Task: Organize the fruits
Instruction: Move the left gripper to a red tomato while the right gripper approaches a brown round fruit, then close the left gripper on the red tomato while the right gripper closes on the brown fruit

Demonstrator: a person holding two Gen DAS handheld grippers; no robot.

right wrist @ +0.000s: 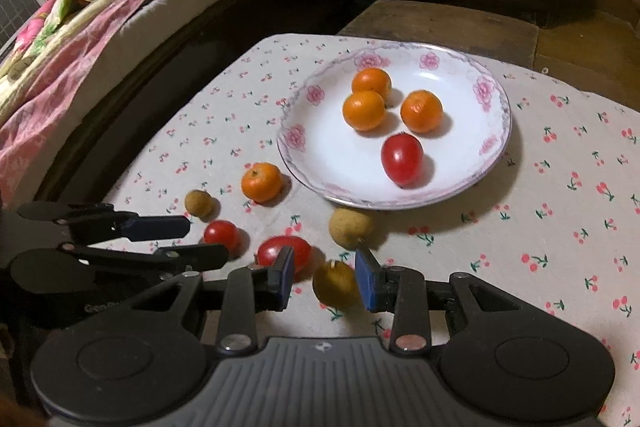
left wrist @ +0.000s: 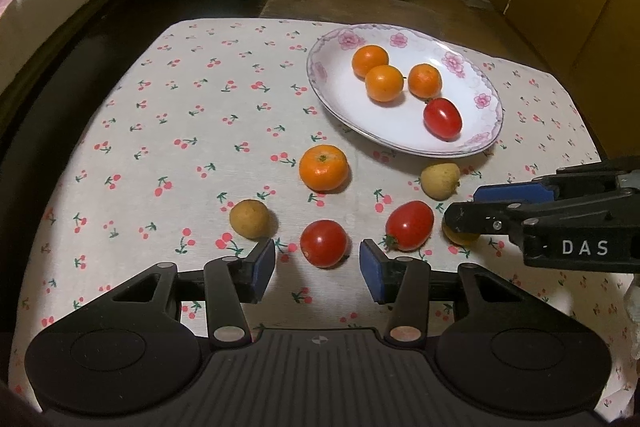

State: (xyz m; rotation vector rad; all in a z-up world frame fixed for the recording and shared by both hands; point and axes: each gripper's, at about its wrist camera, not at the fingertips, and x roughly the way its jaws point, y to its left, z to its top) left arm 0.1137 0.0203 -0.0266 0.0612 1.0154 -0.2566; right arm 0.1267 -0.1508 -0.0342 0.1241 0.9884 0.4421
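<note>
The letters "DAS" stand in white on the black body of the right gripper [left wrist: 460, 205], seen from the left wrist view. On the left gripper [right wrist: 208, 241], in the right wrist view, faint embossed lettering shows but is too dim to read.

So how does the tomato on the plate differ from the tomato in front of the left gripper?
The plate tomato is oblong and lies on the flowered plate beside three oranges; the round tomato sits on the tablecloth, just ahead of the left gripper. Both are glossy red.
</note>
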